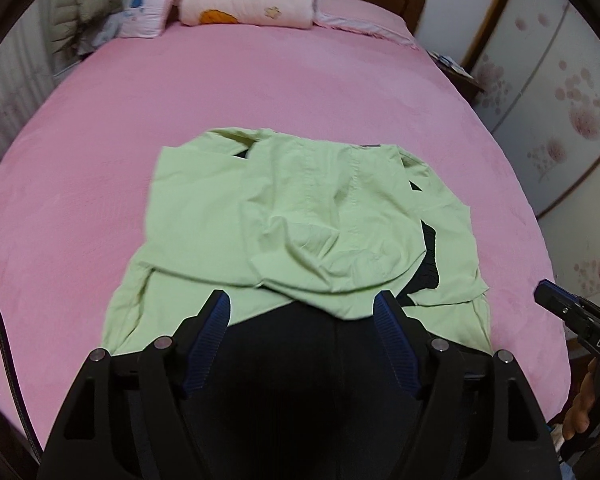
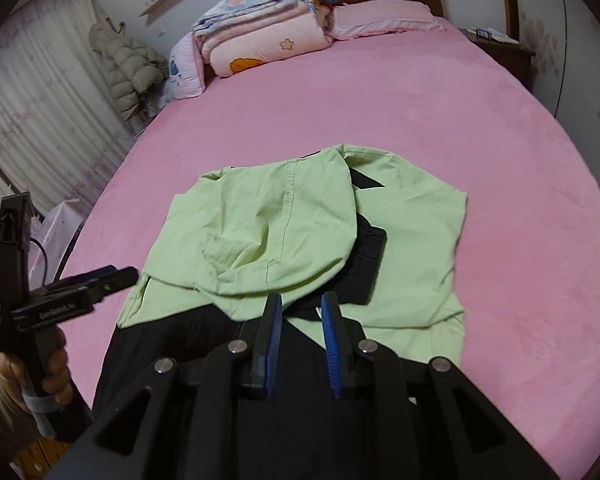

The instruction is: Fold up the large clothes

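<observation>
A light green garment [image 1: 320, 208] with black panels [image 1: 284, 344] lies partly folded near the front of the pink bed [image 1: 260, 88]; its green upper part is doubled over onto itself. My left gripper [image 1: 302, 298] hovers above the near black end, jaws open wide, nothing between them. My right gripper [image 2: 303, 297] hangs over the same near edge of the garment [image 2: 268, 220], pads a narrow gap apart and holding no cloth. The right gripper's tip [image 1: 548, 292] shows at the right edge of the left wrist view. The left gripper [image 2: 116, 276] appears at the left of the right wrist view, held by a hand [image 2: 56, 372].
Folded quilts [image 2: 260, 40] and a pink pillow [image 2: 384, 20] sit at the wooden headboard. A puffer jacket [image 2: 128, 68] hangs by the curtain on the left. A nightstand [image 1: 456, 72] and floral wardrobe doors [image 1: 560, 100] stand on the right.
</observation>
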{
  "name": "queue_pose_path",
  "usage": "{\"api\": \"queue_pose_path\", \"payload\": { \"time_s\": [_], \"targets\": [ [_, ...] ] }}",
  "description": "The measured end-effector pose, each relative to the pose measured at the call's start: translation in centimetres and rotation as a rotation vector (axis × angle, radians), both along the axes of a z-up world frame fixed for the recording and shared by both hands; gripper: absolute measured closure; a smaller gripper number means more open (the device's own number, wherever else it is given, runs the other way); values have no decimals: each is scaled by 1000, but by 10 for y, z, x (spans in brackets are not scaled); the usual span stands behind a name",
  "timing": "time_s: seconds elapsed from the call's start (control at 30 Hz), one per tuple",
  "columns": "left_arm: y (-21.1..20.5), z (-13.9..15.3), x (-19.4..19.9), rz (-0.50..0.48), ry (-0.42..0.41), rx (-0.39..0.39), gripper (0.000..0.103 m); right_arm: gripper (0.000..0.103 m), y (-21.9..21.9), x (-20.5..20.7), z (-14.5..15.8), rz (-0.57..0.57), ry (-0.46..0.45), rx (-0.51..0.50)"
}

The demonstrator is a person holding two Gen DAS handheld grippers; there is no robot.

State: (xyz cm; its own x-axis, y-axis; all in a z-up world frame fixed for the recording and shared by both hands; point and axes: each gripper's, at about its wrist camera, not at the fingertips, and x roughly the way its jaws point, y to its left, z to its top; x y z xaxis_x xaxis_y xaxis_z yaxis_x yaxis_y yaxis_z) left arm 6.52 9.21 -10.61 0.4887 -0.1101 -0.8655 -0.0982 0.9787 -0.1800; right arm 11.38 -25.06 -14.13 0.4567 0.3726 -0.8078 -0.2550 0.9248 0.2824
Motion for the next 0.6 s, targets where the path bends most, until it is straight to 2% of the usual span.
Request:
{"api": "queue_pose_path", "payload": {
  "time_s": [0.13,0.3,0.6],
  "targets": [
    [10,13,-26,42,1,17,29,83,-7,-18,17,25,-1,6],
    [25,13,-55,75,2,31,29,82,-12,-39,30,24,-21,5],
    [62,-14,-102,115,38,51,29,81,-9,-78,16,-18,-13,3]
  ]
}}
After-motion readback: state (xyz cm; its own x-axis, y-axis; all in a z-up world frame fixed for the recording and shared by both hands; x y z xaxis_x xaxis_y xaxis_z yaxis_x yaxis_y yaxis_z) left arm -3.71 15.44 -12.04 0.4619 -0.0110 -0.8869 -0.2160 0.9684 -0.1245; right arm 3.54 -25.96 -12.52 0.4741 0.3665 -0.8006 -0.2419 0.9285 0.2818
